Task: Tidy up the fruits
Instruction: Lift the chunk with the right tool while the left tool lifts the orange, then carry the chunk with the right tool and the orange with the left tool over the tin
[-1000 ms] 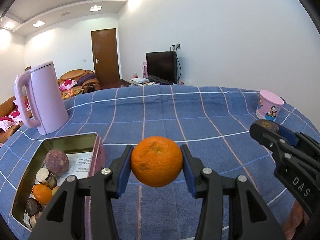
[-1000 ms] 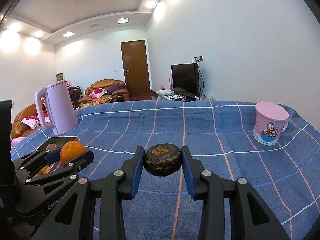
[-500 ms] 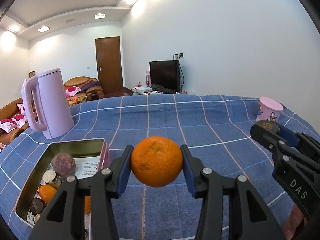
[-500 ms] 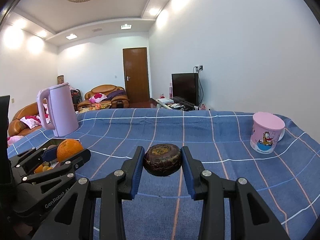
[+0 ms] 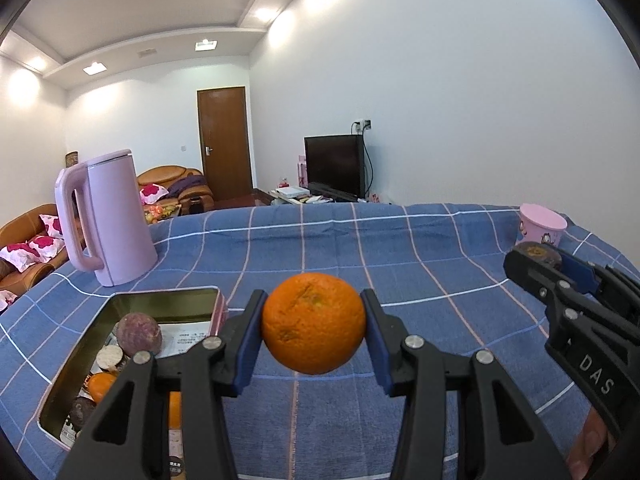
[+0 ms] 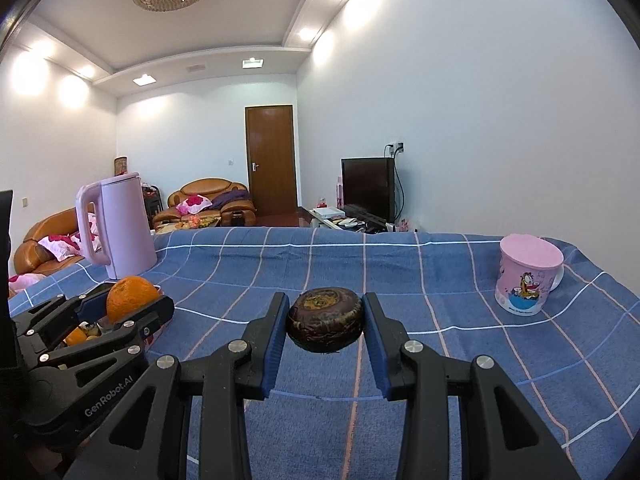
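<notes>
Blue checked tablecloth (image 5: 400, 264) runs wide and bare ahead of both my grippers, so lots of room. My left gripper (image 5: 314, 326) is clamped on an orange (image 5: 314, 322), held up off the cloth. Just down-left of those jaws sits the open tin (image 5: 120, 308) with fruit inside. My right gripper (image 6: 325, 320) squeezes a dark round fruit (image 6: 325, 318). Further off: pink kettle (image 5: 108, 216) far left, pink mug (image 6: 528, 276) far right near the table edge.
</notes>
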Available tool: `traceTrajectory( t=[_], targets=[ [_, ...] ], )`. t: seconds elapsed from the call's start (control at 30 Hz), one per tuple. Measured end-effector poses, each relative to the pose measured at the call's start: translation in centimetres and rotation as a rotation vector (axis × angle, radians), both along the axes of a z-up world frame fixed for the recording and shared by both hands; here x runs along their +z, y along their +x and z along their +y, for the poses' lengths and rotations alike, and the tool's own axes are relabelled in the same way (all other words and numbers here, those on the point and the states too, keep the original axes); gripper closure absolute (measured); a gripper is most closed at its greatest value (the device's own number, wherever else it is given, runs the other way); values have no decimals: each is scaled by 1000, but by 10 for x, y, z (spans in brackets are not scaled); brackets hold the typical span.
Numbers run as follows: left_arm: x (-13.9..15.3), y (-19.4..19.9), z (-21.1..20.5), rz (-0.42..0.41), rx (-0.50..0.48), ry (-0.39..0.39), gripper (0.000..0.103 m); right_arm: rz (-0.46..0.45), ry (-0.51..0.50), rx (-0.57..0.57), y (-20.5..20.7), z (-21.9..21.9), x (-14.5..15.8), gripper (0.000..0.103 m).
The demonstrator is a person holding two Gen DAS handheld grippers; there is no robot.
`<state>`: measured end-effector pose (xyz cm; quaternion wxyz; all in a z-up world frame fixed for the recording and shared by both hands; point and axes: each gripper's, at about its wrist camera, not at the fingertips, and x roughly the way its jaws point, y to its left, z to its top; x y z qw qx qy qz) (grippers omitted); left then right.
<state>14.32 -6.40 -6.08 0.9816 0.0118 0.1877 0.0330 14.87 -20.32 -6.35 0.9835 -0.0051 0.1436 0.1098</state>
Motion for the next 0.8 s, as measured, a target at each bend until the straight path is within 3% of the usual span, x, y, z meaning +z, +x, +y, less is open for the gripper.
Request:
traceTrajectory(
  t=[0.8],
  targets=[
    [4,-16,4,-70,47,9,54,-65,19,-18,-21,-1,5,64]
  ],
)
